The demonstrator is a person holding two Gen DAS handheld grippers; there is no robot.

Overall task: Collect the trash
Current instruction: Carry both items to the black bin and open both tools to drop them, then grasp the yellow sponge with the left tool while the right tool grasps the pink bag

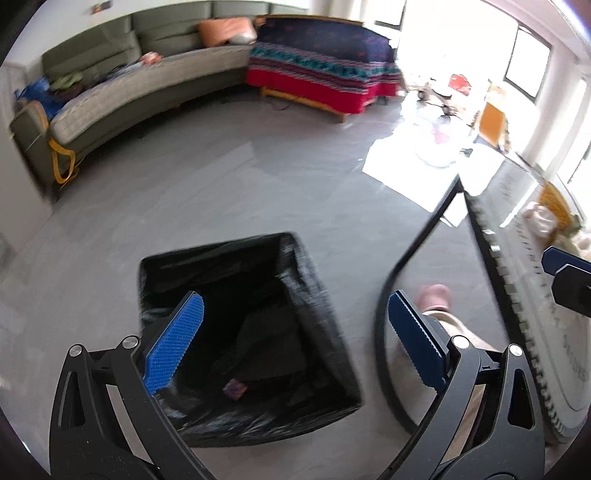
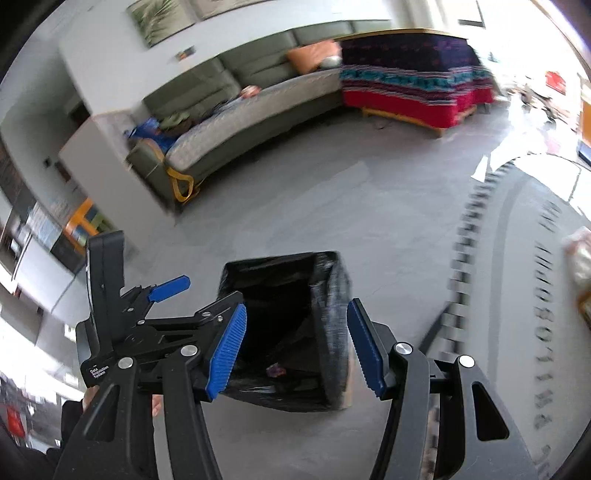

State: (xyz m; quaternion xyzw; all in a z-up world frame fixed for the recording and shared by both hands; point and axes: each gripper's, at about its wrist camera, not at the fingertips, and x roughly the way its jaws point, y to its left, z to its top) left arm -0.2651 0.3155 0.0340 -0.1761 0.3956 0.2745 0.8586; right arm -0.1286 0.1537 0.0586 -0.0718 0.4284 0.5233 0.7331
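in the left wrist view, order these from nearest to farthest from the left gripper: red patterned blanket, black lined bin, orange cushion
From the left gripper:
1. Black lined bin, directly below and between the open fingers.
2. Red patterned blanket, across the floor, upper right of centre.
3. Orange cushion, on the sofa's back corner, just left of the blanket.

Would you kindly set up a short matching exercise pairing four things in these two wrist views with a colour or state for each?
Things:
1. left gripper
2. bin liner
3. sofa
4. cushion

Colour or state:
A. orange
B. black, open at the top
C. grey-green
D. jaws wide apart, nothing between them

Pairs: 1-D, 2-B, 3-C, 4-A
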